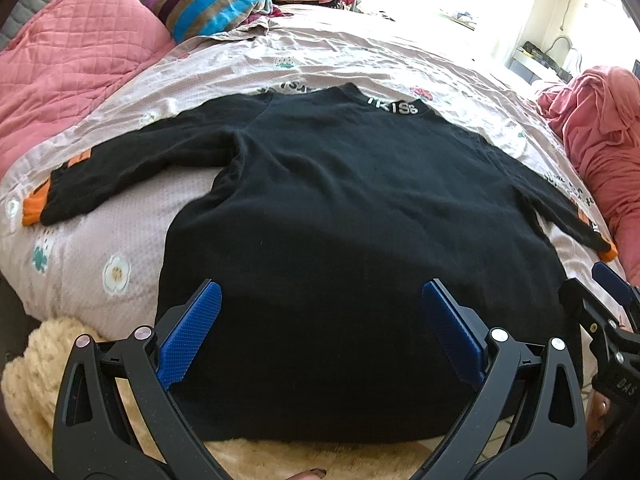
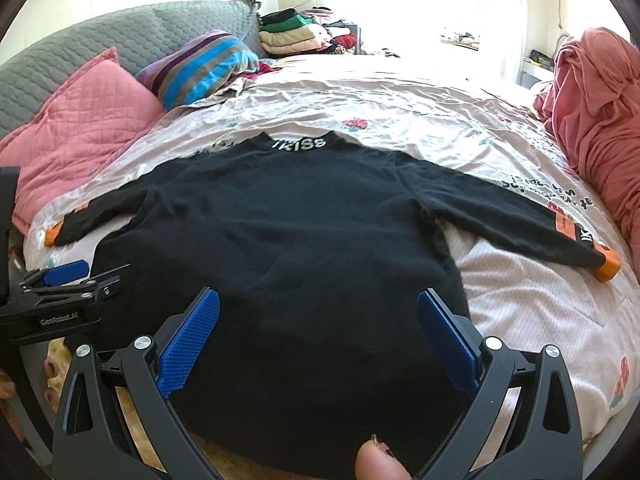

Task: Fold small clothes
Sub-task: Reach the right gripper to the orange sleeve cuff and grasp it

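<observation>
A black sweater (image 1: 340,220) lies spread flat on the floral bedsheet (image 1: 320,56), collar on the far side and both orange-cuffed sleeves out to the sides. The left gripper (image 1: 320,320) hovers wide open over its near hem, holding nothing. The right gripper (image 2: 318,320), just to its right, is likewise spread wide and empty above the same hem. A pink pillow (image 2: 80,128) sits far left.

Both wrist views close above hem, facing collar, sharing sweater (image 1: 340,208)
</observation>
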### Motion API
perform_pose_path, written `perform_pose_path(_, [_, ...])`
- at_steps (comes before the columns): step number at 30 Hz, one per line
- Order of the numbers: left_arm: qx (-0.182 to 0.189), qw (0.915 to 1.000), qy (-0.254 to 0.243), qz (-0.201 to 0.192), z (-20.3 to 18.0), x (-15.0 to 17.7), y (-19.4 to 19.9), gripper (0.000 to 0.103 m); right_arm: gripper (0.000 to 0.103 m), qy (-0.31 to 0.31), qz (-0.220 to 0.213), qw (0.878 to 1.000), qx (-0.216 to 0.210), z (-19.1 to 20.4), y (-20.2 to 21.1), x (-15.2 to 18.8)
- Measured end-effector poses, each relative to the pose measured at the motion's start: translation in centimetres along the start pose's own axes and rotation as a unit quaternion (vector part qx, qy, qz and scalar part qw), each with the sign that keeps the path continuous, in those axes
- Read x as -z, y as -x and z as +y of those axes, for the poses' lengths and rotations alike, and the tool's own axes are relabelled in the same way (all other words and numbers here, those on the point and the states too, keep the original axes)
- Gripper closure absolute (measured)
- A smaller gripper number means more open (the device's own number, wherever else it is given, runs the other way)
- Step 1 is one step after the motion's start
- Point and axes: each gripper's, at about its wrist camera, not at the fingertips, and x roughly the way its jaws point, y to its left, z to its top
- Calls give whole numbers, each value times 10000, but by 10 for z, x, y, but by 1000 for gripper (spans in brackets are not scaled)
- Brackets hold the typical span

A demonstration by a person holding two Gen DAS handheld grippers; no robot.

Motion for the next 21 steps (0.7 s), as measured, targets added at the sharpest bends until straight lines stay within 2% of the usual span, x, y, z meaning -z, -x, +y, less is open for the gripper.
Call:
perform_pose_path(9, [107,9996,-222,-114,-21,-36,-9,9,4,-329,-101,9993,143,-27,-15,-26])
perform_pose_path(21, [65,9994,-308,-131,-36,-74,-31,9,5,-958,-104,9949,302,-80,-35,-47])
